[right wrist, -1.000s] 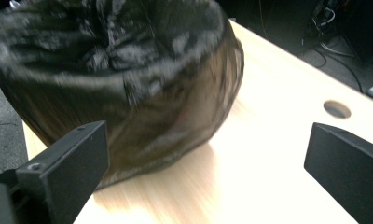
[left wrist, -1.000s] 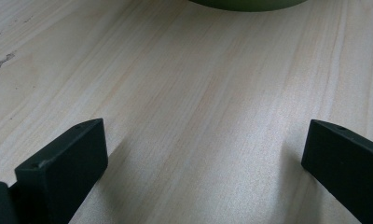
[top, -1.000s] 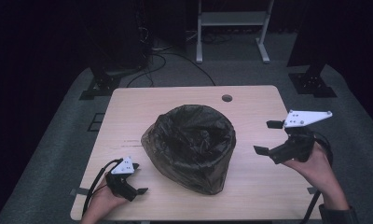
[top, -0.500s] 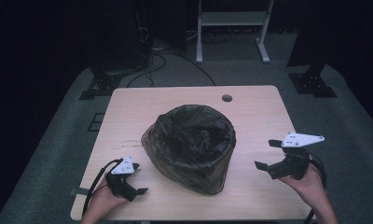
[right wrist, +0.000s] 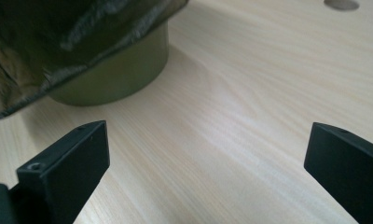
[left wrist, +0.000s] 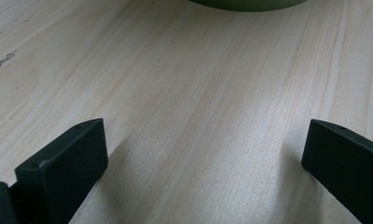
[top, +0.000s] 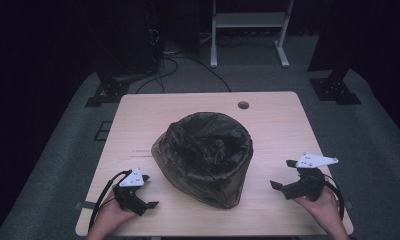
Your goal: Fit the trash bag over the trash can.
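A dark plastic bag (top: 204, 156) lines a round olive-green bin and drapes over its sides in the middle of the wooden table (top: 278, 117). The bin's green wall (right wrist: 114, 74) shows under the bag's hem (right wrist: 58, 42) in the right gripper view; its base (left wrist: 250, 3) edges the top of the left gripper view. My left gripper (top: 144, 192) rests open at the table's front left, nothing between its jaws. My right gripper (top: 284, 175) sits open at the front right, jaws wide over bare wood, pointing toward the bin.
A round cable hole (top: 243, 105) is cut in the table's far side. Beyond the table stand a white metal frame (top: 248, 30), cables on the floor (top: 178, 65) and black stand bases (top: 110, 92). Bare wood lies on both sides of the bin.
My right gripper has come down and back toward the table's front right edge. The left gripper and the bag have stayed put.
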Available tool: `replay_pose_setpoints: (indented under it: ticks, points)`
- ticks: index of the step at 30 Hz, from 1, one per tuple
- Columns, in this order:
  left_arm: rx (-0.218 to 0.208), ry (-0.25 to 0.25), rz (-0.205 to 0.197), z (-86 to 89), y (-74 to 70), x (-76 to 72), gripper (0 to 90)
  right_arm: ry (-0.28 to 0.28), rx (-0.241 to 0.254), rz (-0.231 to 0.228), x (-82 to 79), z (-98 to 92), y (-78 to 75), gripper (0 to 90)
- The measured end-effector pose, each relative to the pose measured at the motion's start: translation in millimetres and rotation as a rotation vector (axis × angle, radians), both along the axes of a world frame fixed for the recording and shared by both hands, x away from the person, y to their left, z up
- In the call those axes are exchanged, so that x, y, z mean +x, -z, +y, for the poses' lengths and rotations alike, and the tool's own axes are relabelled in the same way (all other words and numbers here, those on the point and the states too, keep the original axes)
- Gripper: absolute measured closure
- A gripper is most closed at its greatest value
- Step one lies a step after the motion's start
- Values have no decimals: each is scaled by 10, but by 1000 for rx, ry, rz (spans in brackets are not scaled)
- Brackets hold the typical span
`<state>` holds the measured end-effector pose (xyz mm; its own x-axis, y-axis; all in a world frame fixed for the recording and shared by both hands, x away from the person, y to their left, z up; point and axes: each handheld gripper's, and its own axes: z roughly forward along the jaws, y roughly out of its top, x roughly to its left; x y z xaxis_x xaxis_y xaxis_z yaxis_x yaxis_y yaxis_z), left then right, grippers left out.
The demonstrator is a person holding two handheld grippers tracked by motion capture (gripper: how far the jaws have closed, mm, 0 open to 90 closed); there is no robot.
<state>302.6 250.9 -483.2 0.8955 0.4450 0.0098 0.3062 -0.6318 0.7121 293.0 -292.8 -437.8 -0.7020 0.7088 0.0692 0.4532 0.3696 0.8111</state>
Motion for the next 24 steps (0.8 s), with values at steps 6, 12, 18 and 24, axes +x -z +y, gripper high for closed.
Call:
replay_pose_setpoints:
  ticks: [6,12,18,24]
  points:
    - [0,-1,0,-1,0,-1,0,17,-22,28,25,14,150,0]
    - [0,-2,0,-1,0,-1,0,35,-30,42,38,26,261,0]
    - [0,-2,0,-1,0,-1,0,41,-42,57,55,42,338,0]
    - [0,-2,0,-1,0,-1,0,38,-81,96,87,98,437,0]
